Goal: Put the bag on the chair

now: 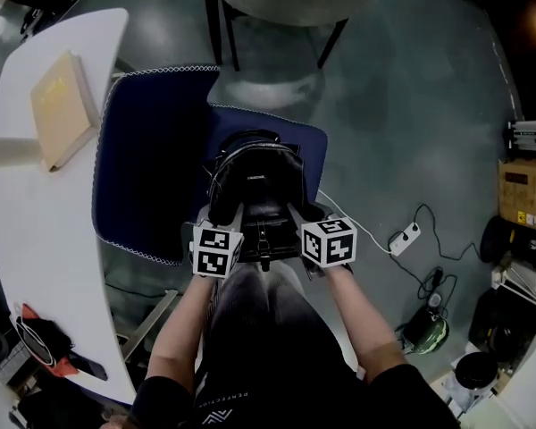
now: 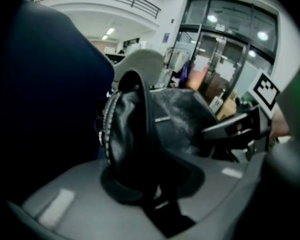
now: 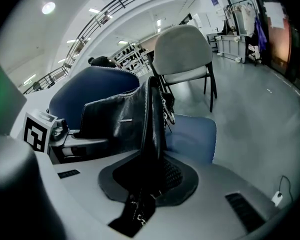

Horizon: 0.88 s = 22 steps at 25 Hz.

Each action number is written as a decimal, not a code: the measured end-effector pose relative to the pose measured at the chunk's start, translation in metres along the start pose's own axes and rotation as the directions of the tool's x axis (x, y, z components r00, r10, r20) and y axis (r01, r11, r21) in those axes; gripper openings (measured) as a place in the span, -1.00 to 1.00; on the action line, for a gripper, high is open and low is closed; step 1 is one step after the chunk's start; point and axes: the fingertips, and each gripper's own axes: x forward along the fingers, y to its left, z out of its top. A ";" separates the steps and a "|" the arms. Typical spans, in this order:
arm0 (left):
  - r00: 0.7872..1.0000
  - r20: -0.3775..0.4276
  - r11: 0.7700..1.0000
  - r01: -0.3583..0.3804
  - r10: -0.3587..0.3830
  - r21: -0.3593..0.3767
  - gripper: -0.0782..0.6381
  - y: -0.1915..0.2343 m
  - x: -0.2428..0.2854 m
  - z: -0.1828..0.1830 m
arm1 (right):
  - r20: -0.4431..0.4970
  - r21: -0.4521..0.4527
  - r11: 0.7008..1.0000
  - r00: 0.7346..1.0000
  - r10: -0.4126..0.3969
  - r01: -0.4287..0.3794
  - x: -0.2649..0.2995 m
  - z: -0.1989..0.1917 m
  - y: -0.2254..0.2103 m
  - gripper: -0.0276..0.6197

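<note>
Blue-upholstered, the chair (image 1: 152,150) is carrying the black bag (image 1: 255,181), which is standing upright at the near edge of its seat, beside the backrest. I am gripping it from both sides: my left gripper (image 1: 228,226) is pinching its left rim, and my right gripper (image 1: 305,222) is pressing on its right rim.

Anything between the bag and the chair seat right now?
Nothing visible. The left gripper and right gripper both grip the bag right at the chair; the part of its blue seat that shows is bare. Whether the bag already rests on it, I cannot tell.
</note>
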 end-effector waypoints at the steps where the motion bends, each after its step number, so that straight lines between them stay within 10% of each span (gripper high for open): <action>1: 1.000 -0.001 1.000 -0.001 0.001 -0.002 -0.51 0.002 0.003 0.000 | -0.001 0.003 1.000 1.000 -0.001 0.001 0.003 0.001 -0.001 -0.74; 22: 0.997 -0.061 0.996 -0.045 0.040 -0.083 -0.25 0.046 0.044 -0.004 | -0.022 0.001 0.999 0.999 -0.046 0.046 0.047 0.016 -0.016 -0.71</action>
